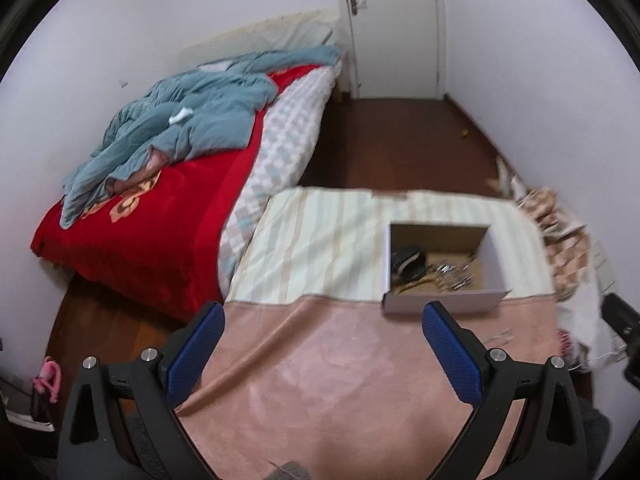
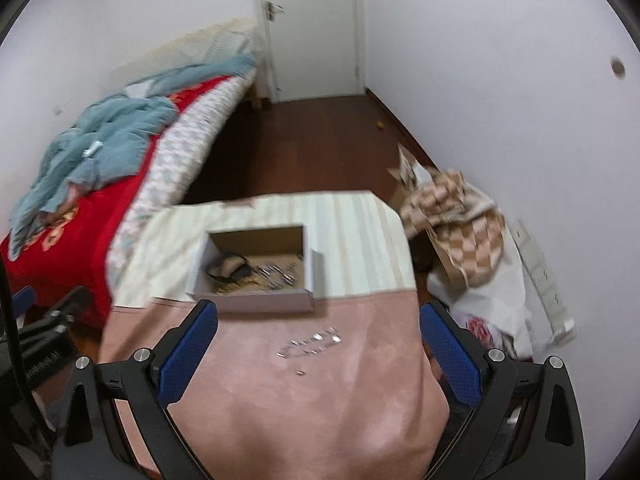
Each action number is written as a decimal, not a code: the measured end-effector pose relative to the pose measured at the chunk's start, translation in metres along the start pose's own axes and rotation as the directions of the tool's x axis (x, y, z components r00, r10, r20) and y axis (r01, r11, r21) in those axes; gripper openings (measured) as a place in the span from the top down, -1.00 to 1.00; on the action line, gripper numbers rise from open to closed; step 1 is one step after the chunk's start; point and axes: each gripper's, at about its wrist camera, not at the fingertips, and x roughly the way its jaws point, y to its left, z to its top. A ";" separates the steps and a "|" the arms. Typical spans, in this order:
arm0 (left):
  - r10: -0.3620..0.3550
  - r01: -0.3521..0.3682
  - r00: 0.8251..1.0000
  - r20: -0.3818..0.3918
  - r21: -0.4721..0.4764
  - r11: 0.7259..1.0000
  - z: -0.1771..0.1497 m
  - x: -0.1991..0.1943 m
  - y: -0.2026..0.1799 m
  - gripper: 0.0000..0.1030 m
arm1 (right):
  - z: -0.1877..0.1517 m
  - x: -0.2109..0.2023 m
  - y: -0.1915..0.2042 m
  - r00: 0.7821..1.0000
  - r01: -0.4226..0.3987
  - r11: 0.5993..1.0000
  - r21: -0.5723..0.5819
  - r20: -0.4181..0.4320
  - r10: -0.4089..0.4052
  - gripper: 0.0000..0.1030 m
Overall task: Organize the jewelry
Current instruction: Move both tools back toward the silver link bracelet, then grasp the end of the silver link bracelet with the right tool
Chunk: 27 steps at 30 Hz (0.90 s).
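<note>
An open cardboard box [image 1: 442, 302] [image 2: 256, 302] stands on a table covered with a pink cloth [image 1: 320, 360] [image 2: 320, 400] and a striped cloth. Inside the box lie a dark pouch [image 1: 408, 262] [image 2: 228, 268] and a tangle of silver jewelry [image 1: 454, 274] [image 2: 280, 272]. A silver chain [image 2: 312, 344] lies loose on the pink cloth in front of the box. My left gripper [image 1: 324, 316] is open and empty, held above the cloth left of the box. My right gripper [image 2: 320, 316] is open and empty, above the loose chain.
A bed with a red blanket [image 1: 140, 232] and a blue quilt [image 1: 180, 128] stands to the left. A checkered cloth and bags [image 2: 460, 216] are piled right of the table. Brown floor [image 1: 400, 140] leads to a white door [image 1: 396, 28].
</note>
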 end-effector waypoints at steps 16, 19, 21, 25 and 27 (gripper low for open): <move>0.159 -0.137 0.955 -0.249 0.105 0.985 -0.058 0.151 -0.036 -0.95 | -0.061 0.202 -0.036 0.968 -0.038 0.999 0.022 -0.245 0.042 -0.27; 0.160 -0.134 0.952 -0.260 0.113 0.984 -0.058 0.159 -0.039 -0.95 | -0.061 0.220 -0.025 0.959 -0.030 0.999 -0.036 -0.281 0.018 -0.24; 0.158 -0.130 0.952 -0.264 0.121 0.984 -0.057 0.162 -0.042 -0.95 | -0.066 0.232 -0.020 0.948 -0.013 0.998 -0.067 -0.317 -0.009 -0.11; 0.131 -0.100 0.954 -0.270 0.125 0.987 -0.055 0.162 -0.051 -0.95 | -0.068 0.229 -0.017 0.960 0.001 0.993 -0.117 -0.276 -0.034 0.89; 0.105 -0.072 0.957 -0.271 0.131 0.989 -0.054 0.160 -0.059 -0.95 | -0.069 0.228 -0.022 0.960 -0.015 0.995 -0.100 -0.280 -0.014 0.88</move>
